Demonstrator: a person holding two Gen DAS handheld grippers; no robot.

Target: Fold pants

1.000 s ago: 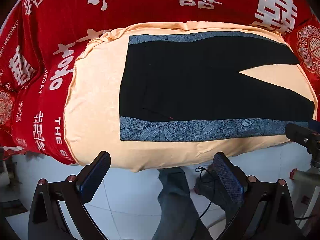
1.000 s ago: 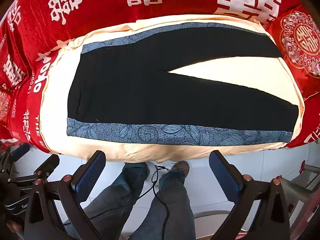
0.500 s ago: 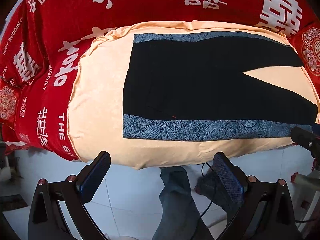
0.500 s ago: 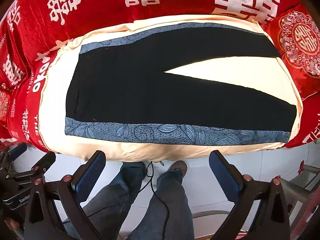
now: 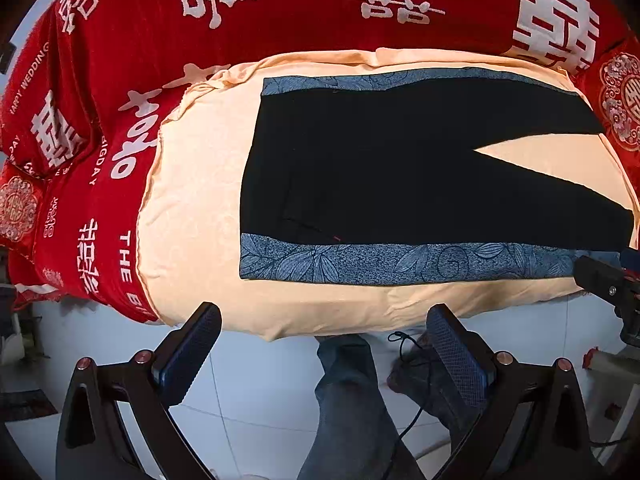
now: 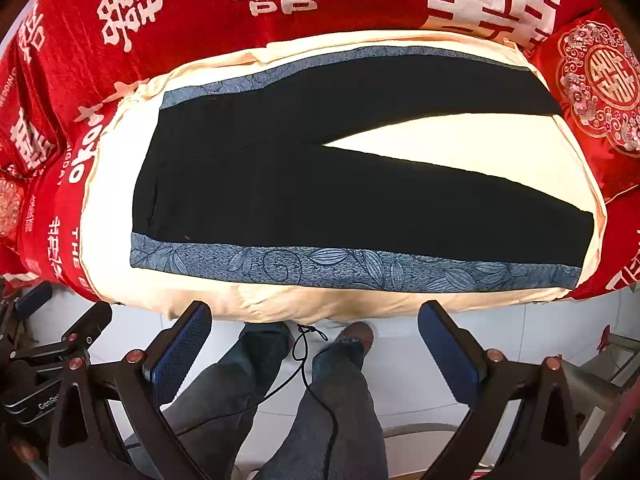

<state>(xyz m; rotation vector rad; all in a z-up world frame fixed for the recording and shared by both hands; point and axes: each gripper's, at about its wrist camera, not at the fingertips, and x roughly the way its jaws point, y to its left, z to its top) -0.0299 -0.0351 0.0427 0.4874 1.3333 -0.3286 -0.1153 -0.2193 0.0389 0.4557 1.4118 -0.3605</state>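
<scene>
Black pants (image 5: 392, 176) with blue leaf-pattern side stripes lie flat on a peach sheet (image 5: 192, 208), waist to the left, legs spread in a V to the right. They also show in the right wrist view (image 6: 320, 192). My left gripper (image 5: 322, 344) is open and empty, held above the floor just short of the bed's near edge, below the waist end. My right gripper (image 6: 316, 340) is open and empty, also short of the near edge, below the middle of the near leg. The right gripper (image 5: 608, 284) shows at the right edge of the left wrist view.
A red bedspread with white characters (image 5: 280, 12) surrounds the peach sheet (image 6: 460, 144). A red embroidered cushion (image 6: 600, 84) lies at the right. The person's jeans-clad legs (image 6: 328, 412) and a black cable (image 6: 304, 360) are over the white tiled floor (image 5: 260, 384).
The left gripper's view has shifted slightly, the pants sliding right and a little lower in frame. The right view barely changed. Both grippers stay open and empty.
</scene>
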